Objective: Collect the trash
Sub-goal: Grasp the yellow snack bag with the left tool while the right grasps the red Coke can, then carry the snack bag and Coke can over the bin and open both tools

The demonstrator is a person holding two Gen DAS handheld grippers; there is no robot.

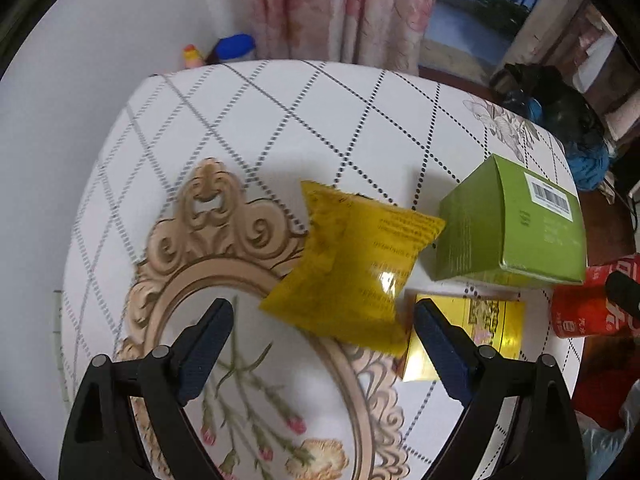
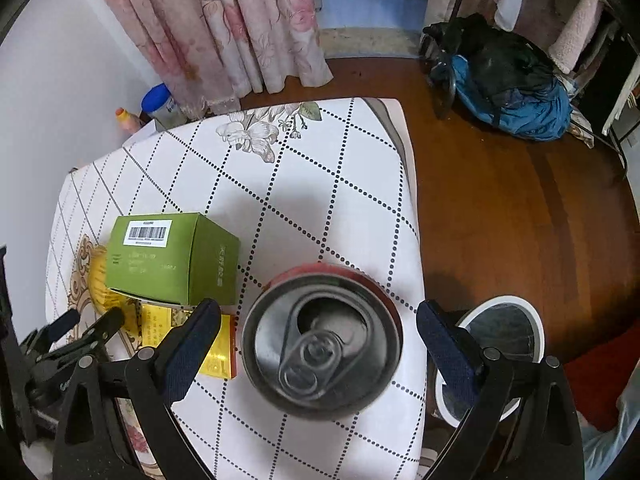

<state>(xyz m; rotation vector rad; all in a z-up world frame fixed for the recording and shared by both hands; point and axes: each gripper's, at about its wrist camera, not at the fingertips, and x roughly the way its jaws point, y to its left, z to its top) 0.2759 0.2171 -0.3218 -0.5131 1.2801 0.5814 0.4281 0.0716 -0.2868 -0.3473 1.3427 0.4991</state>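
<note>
A puffed yellow packet (image 1: 352,264) lies on the patterned table (image 1: 280,120), just ahead of my open left gripper (image 1: 324,316). Right of it stands a green box (image 1: 508,228), with a flat gold-yellow card pack (image 1: 492,328) in front and a red can (image 1: 588,304) at the edge. In the right wrist view the opened red can (image 2: 324,340) stands upright between the spread fingers of my open right gripper (image 2: 320,328), neither finger touching it. The green box (image 2: 172,260) and gold pack (image 2: 218,352) sit to its left, and the left gripper (image 2: 92,324) shows at far left.
A white-rimmed bin (image 2: 500,344) stands on the wooden floor beside the table's right edge. A dark and blue bag (image 2: 508,88) lies further back. A blue-lidded jar (image 2: 160,108) and an orange bottle (image 2: 126,120) sit behind the table by the curtain (image 2: 224,20).
</note>
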